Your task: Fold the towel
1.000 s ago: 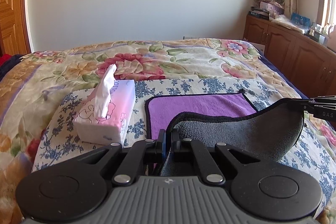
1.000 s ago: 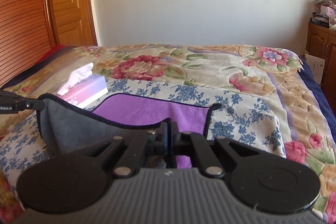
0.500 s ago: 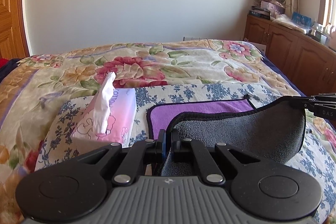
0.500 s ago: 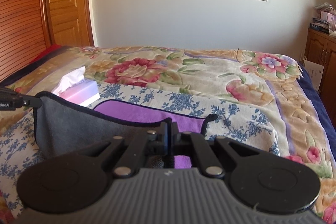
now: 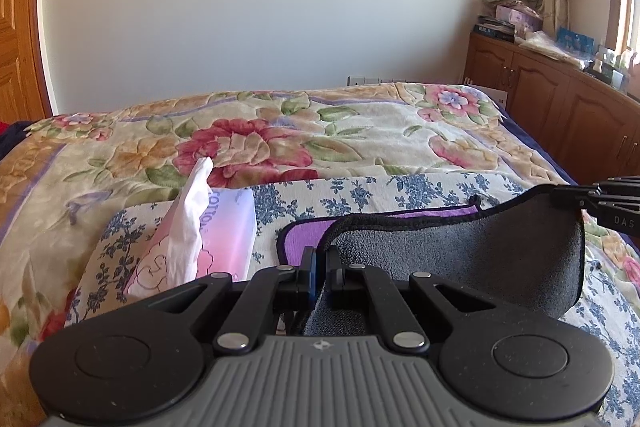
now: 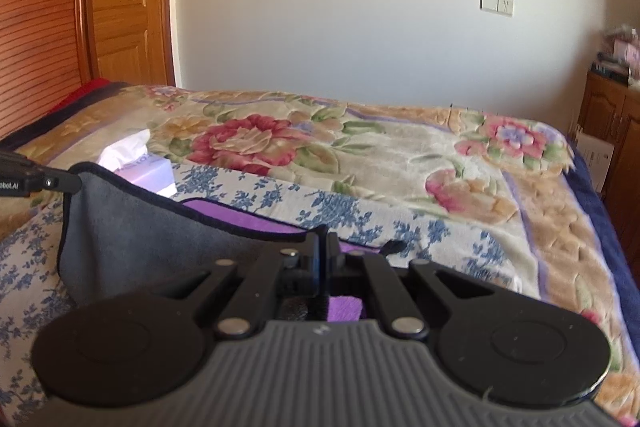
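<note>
The towel (image 5: 480,255) is purple on one face and grey on the other, with a dark hem. Its far part lies flat on a blue-flowered cloth (image 5: 400,187) on the bed. My left gripper (image 5: 320,259) is shut on the towel's near left corner. My right gripper (image 6: 322,247) is shut on the near right corner, and it also shows in the left wrist view (image 5: 576,197). The near edge hangs lifted between them, grey side toward me (image 6: 160,239). The left gripper's tip (image 6: 60,183) shows in the right wrist view.
A pink tissue box (image 5: 208,231) stands just left of the towel, also in the right wrist view (image 6: 148,171). The floral bedspread (image 5: 280,139) stretches beyond. Wooden cabinets (image 5: 560,107) stand on the right, a wooden door (image 6: 120,7) on the left.
Both grippers have risen and carried the towel's near edge up and forward. Less of the purple face shows now.
</note>
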Motion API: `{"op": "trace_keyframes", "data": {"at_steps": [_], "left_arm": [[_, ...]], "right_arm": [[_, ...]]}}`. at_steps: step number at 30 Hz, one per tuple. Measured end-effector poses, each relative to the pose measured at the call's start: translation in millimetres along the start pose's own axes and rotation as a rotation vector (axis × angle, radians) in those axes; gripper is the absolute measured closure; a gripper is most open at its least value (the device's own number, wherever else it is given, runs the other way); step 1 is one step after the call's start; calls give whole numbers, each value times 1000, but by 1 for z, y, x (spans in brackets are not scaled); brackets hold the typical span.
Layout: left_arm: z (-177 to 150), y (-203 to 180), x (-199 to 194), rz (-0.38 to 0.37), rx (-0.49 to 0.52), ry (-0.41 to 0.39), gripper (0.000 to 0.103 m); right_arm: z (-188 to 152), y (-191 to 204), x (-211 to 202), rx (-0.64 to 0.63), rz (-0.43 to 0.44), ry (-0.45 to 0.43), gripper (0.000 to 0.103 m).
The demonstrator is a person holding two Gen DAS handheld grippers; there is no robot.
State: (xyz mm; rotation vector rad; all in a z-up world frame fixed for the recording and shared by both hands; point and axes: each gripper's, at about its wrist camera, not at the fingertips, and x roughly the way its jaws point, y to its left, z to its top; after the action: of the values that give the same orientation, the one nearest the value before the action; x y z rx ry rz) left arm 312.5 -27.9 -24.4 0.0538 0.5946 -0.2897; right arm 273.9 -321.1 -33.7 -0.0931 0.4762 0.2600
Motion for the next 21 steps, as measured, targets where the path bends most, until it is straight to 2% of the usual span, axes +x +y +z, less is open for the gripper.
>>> {"op": "trace_keyframes", "data": {"at_steps": [21], "left_arm": [[23,-2,37,11,10,5,98]], "right_arm": [[7,-12,26,-13,-26,-12,100]]}}
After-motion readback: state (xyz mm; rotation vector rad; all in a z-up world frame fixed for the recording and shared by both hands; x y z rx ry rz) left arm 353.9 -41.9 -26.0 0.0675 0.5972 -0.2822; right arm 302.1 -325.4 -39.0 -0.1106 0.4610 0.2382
